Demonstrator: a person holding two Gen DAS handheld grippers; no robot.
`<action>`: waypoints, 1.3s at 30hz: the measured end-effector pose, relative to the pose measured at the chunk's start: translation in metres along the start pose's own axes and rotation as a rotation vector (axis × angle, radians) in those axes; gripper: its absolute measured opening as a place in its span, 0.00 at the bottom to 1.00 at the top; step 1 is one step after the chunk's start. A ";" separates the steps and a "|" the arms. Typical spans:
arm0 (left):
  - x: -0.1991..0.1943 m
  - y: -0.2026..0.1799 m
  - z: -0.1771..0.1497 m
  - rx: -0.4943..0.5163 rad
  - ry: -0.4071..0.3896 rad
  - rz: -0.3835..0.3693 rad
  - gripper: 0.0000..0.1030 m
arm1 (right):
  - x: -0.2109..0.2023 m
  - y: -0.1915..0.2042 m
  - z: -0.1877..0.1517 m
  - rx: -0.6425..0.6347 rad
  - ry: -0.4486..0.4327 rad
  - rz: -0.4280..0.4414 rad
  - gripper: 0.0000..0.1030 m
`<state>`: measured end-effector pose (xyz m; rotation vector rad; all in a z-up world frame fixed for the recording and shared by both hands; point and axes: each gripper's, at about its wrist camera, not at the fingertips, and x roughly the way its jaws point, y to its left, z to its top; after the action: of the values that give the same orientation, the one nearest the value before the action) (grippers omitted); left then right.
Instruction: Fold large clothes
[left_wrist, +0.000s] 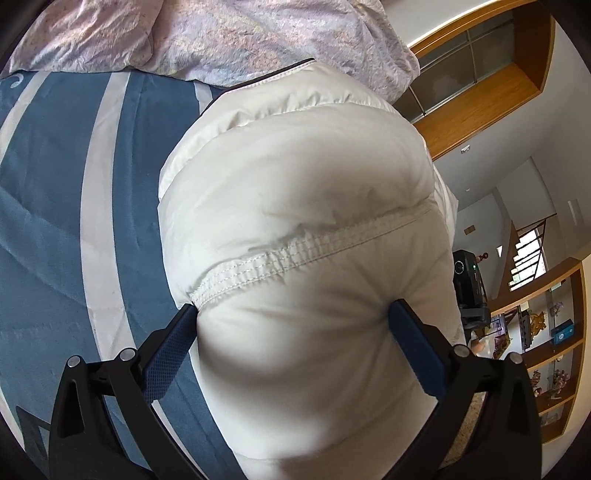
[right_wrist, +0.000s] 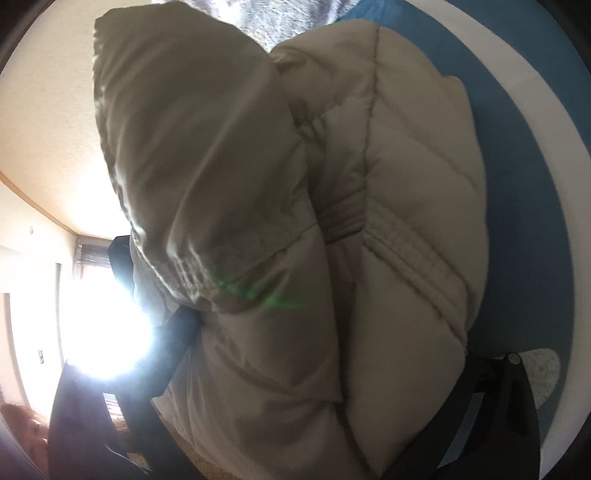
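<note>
From my left wrist view, the left claw (left_wrist: 291, 317) is clenched around the puffy white jacket (left_wrist: 295, 206), its bulk running ahead over the bed (left_wrist: 55, 221) toward the quilt (left_wrist: 207, 33), while my right wrist view shows the right claw (right_wrist: 332, 354) gripping the same jacket, with open bed to its right.

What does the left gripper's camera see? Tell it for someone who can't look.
A puffy white quilted jacket fills the view, squeezed between the two blue-padded fingers of the left gripper. It hangs over a blue bedsheet with white stripes, with a crumpled pale pink floral blanket at the top and wooden shelves at the right.
</note>
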<state>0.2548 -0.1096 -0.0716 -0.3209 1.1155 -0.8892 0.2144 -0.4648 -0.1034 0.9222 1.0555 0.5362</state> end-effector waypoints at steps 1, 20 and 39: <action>0.000 -0.002 0.000 0.007 -0.006 0.005 0.97 | 0.003 0.002 0.000 0.002 -0.011 0.004 0.98; -0.061 -0.002 0.009 0.115 -0.156 0.088 0.59 | 0.035 0.034 0.000 -0.054 -0.104 0.091 0.56; -0.144 0.083 0.032 -0.001 -0.319 0.294 0.58 | 0.156 0.123 0.061 -0.213 0.010 0.042 0.54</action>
<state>0.2994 0.0447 -0.0180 -0.2798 0.8396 -0.5540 0.3409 -0.3047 -0.0652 0.7556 0.9688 0.6756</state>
